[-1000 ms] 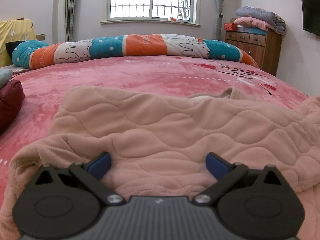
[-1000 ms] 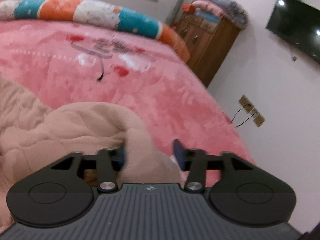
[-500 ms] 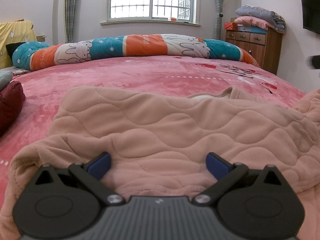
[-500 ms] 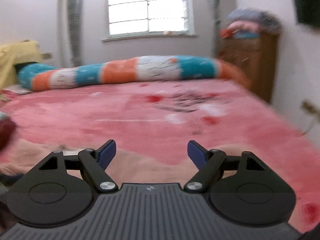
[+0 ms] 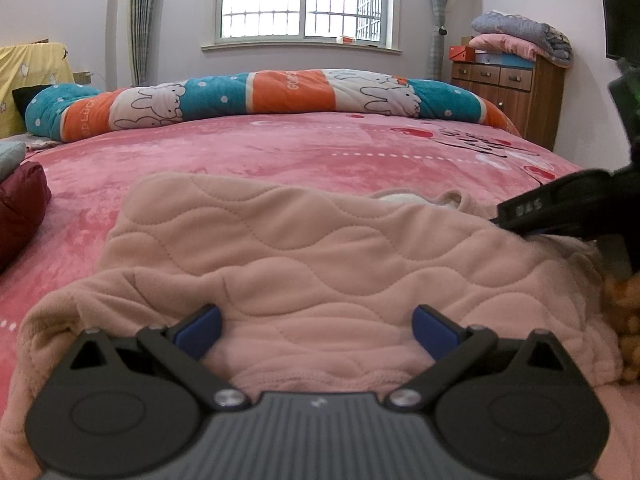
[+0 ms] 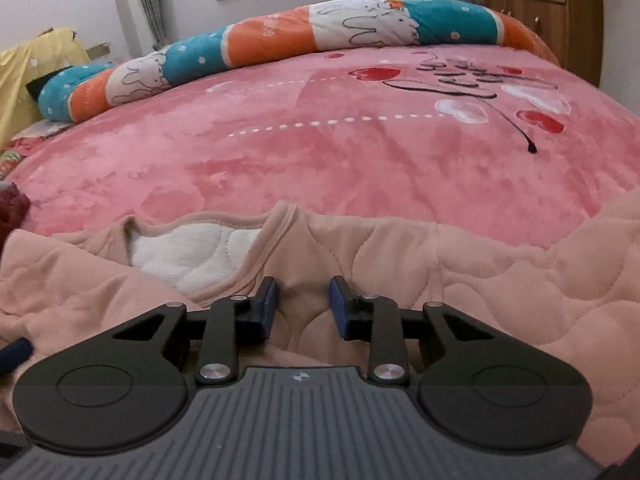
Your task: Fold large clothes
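**On the pink bed, both claws at the quilted garment**

Across the pink plush bed cover [image 5: 320,156] we see the peach quilted fleece garment [image 5: 320,264] lying spread, its white-lined neck opening [image 6: 196,252] facing the long teal, orange and white rabbit-print bolster [image 5: 256,96]. Our left claw [image 5: 316,330] rests on the garment's near edge with its jaws spread wide, gripping nothing. Our right claw [image 6: 302,308], just beside the neck opening, has its jaws narrowed around a raised fold of the garment; we cannot tell whether they pinch it.
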Demonstrator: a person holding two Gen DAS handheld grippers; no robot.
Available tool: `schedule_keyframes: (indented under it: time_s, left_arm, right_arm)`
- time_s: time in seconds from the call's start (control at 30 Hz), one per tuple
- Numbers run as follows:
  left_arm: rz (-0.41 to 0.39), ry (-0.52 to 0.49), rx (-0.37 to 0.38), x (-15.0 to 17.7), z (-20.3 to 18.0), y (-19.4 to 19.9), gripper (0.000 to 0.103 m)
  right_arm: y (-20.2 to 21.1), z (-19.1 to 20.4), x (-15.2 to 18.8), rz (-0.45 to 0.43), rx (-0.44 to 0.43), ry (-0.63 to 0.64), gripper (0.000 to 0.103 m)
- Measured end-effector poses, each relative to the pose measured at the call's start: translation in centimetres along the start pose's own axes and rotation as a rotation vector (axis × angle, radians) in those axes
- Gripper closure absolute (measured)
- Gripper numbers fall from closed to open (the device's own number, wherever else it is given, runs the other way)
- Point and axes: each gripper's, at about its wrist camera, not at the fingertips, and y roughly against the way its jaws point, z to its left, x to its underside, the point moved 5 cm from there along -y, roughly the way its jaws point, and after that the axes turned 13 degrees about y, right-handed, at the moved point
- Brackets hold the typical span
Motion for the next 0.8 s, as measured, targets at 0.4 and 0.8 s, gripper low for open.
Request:
schedule_keyframes:
  time_s: [0.4, 0.8]
  left_arm:
    - [0.002, -0.002, -0.004, 0.0, 0.0, 0.0, 0.001]
    - [0.021, 0.004, 0.005, -0.5, 0.0, 0.3, 0.001]
  right_arm:
    - [4.8, -1.4, 2.0, -0.135, 0.070, -0.091, 0.047]
    - [22.2, -3.2, 10.6, -0.207, 0.388, -0.280, 0.000]
